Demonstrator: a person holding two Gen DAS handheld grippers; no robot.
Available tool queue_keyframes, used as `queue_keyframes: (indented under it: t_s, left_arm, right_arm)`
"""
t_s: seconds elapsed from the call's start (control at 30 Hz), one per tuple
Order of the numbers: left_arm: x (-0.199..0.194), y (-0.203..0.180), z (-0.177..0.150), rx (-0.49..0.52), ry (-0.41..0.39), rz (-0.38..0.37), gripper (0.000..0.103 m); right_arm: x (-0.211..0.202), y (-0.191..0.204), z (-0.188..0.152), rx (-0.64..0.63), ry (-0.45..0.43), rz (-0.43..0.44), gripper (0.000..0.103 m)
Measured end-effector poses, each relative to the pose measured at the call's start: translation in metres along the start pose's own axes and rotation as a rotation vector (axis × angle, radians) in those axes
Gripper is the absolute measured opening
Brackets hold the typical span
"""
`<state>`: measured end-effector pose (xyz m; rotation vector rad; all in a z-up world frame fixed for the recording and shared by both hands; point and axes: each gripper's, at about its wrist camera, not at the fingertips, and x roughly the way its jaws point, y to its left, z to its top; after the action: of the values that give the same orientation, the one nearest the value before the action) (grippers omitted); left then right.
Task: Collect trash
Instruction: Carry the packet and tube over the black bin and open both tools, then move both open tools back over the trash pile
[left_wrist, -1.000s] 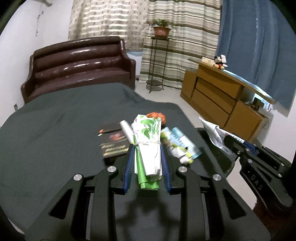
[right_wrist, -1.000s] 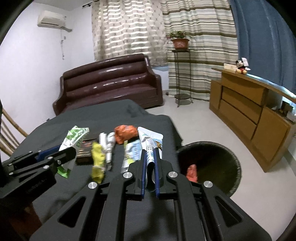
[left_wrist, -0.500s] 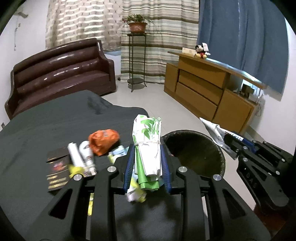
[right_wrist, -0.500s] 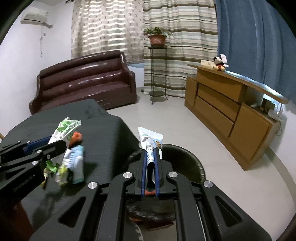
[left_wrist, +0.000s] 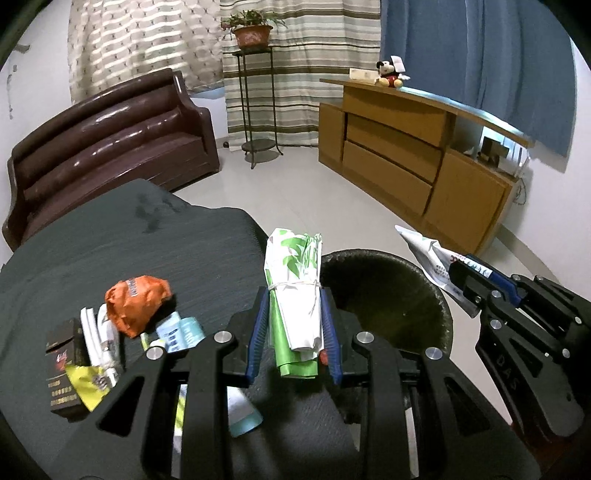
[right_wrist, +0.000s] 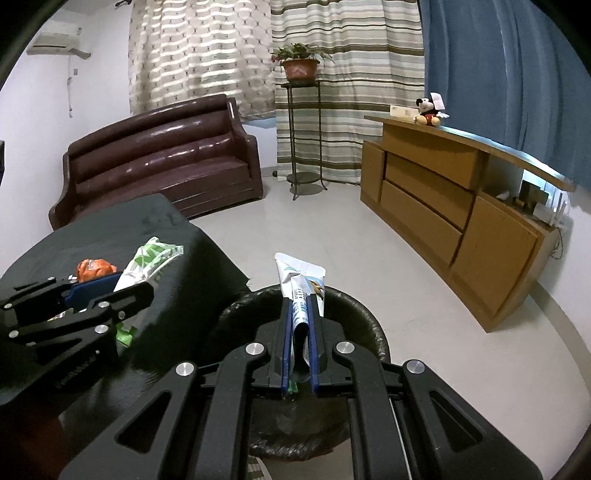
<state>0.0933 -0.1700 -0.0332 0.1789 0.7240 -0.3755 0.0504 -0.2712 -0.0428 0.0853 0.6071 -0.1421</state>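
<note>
My right gripper (right_wrist: 297, 332) is clamped on a flattened tube (right_wrist: 301, 284) above the trash bin (right_wrist: 369, 328); I release only once centred. My left gripper (left_wrist: 293, 328) grips a green-white wrapper roll (left_wrist: 295, 280), near the bin's left rim; I should carry it farther right first.

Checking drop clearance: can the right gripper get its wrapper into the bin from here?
Probably yes. The right gripper, shut on the white wrapper, hangs over the open black bin; nothing sits between them.

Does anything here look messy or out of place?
Yes: a clutter of litter lies on the dark table: a crumpled orange wrapper, a yellow wrapper and a dark packet overlapping in a heap. Nothing looks spilled or broken.
</note>
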Motion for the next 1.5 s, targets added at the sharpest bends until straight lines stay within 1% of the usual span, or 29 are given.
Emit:
queue_keyframes:
  t_s: [0.2,0.27,0.3,0.33,0.37,0.4,0.43,0.57,0.63,0.73,1.0,1.23,1.5]
  left_arm:
    - [0.009,-0.008,0.002,0.015,0.01,0.006,0.028]
    - [0.012,-0.009,0.003,0.021,0.015,0.013,0.029]
    - [0.013,-0.01,0.004,0.023,0.016,0.018,0.03]
    - [0.015,-0.009,0.003,0.023,0.017,0.023,0.036]
    - [0.015,-0.009,0.004,0.021,0.018,0.029,0.041]
    - [0.016,-0.009,0.004,0.017,0.018,0.031,0.05]
    - [0.016,-0.008,0.004,0.012,0.017,0.034,0.053]
    - [0.018,-0.003,0.003,-0.006,0.031,0.032,0.054]
    - [0.015,-0.001,0.002,-0.012,0.028,0.033,0.057]
    - [0.011,0.004,0.001,-0.021,0.024,0.034,0.061]
    - [-0.009,0.026,-0.006,-0.062,0.02,0.052,0.062]
    - [-0.036,0.058,-0.02,-0.108,0.014,0.1,0.062]
    - [-0.058,0.1,-0.041,-0.175,0.029,0.161,0.062]
  right_arm:
    - [0.01,-0.006,0.002,0.013,0.007,0.009,0.008]
    - [0.013,-0.008,0.003,0.021,0.015,0.017,0.01]
    - [0.014,-0.011,0.002,0.028,0.014,0.022,0.014]
    - [0.013,-0.009,0.0,0.034,0.014,0.018,0.02]
    - [0.013,-0.009,0.0,0.04,0.016,0.019,0.024]
    - [0.013,-0.01,-0.001,0.046,0.015,0.021,0.03]
    - [0.013,-0.011,-0.001,0.05,0.012,0.019,0.033]
    - [0.012,-0.011,0.001,0.057,0.007,0.016,0.037]
    - [0.009,-0.009,0.003,0.063,-0.003,0.014,0.043]
    - [0.007,-0.01,0.004,0.068,-0.013,0.007,0.048]
    - [0.002,0.004,0.008,0.062,-0.004,0.04,0.05]
    - [-0.003,0.03,0.006,0.019,0.013,0.079,0.05]
    - [-0.008,0.058,0.001,-0.015,0.035,0.139,0.05]
